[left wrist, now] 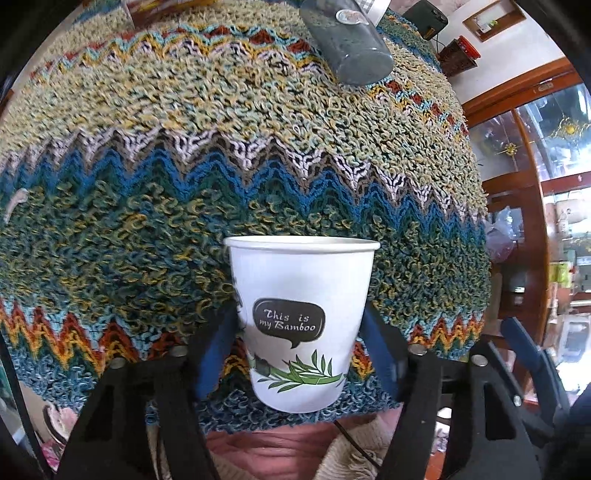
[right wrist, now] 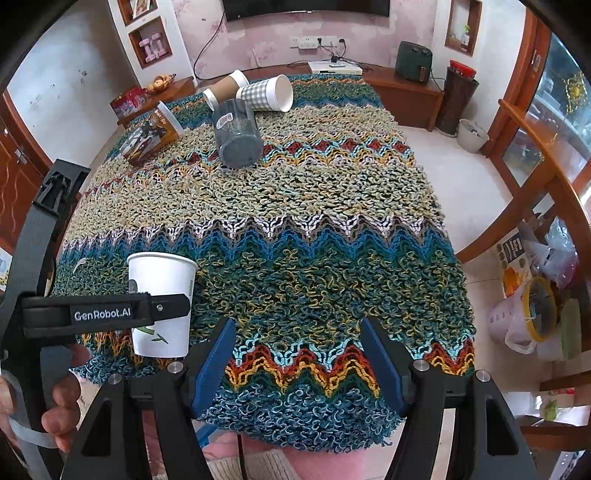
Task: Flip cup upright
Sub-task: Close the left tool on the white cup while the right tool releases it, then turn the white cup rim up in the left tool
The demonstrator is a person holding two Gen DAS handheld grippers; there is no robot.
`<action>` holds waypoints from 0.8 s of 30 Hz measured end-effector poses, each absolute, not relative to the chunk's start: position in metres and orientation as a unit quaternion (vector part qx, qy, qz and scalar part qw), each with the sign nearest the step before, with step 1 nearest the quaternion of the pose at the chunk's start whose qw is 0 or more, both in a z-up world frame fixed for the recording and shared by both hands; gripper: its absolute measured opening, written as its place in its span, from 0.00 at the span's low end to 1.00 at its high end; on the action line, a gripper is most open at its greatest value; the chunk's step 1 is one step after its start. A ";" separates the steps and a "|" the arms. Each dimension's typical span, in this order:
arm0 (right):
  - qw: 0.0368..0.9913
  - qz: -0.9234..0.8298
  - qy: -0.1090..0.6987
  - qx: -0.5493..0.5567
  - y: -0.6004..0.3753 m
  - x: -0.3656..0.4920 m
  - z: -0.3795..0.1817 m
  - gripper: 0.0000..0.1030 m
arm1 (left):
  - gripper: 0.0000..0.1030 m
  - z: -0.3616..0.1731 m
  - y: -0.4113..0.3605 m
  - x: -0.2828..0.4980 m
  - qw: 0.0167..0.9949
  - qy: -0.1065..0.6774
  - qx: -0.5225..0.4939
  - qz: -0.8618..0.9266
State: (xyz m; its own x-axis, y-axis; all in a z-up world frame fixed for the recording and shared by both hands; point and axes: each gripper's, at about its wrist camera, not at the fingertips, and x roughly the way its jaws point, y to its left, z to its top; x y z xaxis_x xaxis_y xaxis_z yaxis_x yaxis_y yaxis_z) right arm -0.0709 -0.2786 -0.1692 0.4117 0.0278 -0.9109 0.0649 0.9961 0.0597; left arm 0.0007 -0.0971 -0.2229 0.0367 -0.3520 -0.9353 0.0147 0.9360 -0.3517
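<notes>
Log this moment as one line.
white cup upright, between left gripper fingers | right gripper open, empty | grey cup lying

I was working in a home living room: a wall-mounted television (right wrist: 306,8), a low wooden cabinet (right wrist: 402,90), glass-fronted display cabinets (right wrist: 554,110), and a shaggy zigzag-patterned cover (right wrist: 295,192).

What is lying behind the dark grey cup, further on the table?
Behind the dark grey cup lie a checked cup and a brown cup, both on their sides. Their contact and lower parts are hidden by it.

Zigzag-knit blanket-covered table (right wrist: 295,206) with white cup (right wrist: 162,291), toppled cups (right wrist: 255,96), book (right wrist: 151,136).
</notes>
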 end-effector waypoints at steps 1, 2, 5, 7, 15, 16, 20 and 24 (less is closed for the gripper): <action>0.839 -0.010 0.543 0.043 -0.278 -0.071 -0.169 0.69 | 0.65 -0.224 -0.097 0.002 0.708 0.683 -0.128 -0.128; 0.839 -0.010 0.543 0.042 -0.278 -0.070 -0.170 0.69 | 0.65 -0.224 -0.096 0.003 0.707 0.682 -0.133 -0.130; 0.837 -0.009 0.545 0.043 -0.277 -0.068 -0.171 0.69 | 0.64 -0.223 -0.093 0.005 0.703 0.683 -0.143 -0.138; 0.836 -0.007 0.547 0.045 -0.277 -0.067 -0.172 0.69 | 0.64 -0.222 -0.088 0.005 0.702 0.679 -0.151 -0.149; 0.833 -0.009 0.552 0.043 -0.272 -0.061 -0.176 0.69 | 0.63 -0.191 -0.066 0.001 0.797 0.573 -0.095 -0.167; 0.833 -0.008 0.552 0.041 -0.271 -0.060 -0.176 0.69 | 0.63 -0.186 -0.064 0.000 0.816 0.549 -0.077 -0.163; 0.833 -0.004 0.552 0.030 -0.261 -0.057 -0.177 0.69 | 0.63 -0.177 -0.055 -0.006 0.874 0.463 -0.017 -0.147; 0.837 -0.003 0.546 0.027 -0.253 -0.053 -0.178 0.69 | 0.63 -0.177 -0.049 -0.008 0.895 0.421 -0.006 -0.145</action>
State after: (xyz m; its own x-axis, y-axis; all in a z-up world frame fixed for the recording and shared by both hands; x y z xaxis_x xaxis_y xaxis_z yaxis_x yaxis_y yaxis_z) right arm -0.0530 -0.2530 -0.1778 0.4031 0.0247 -0.9148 0.0350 0.9985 0.0424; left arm -0.0078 -0.0494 -0.1775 0.6034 -0.2660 -0.7518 0.2550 0.9576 -0.1341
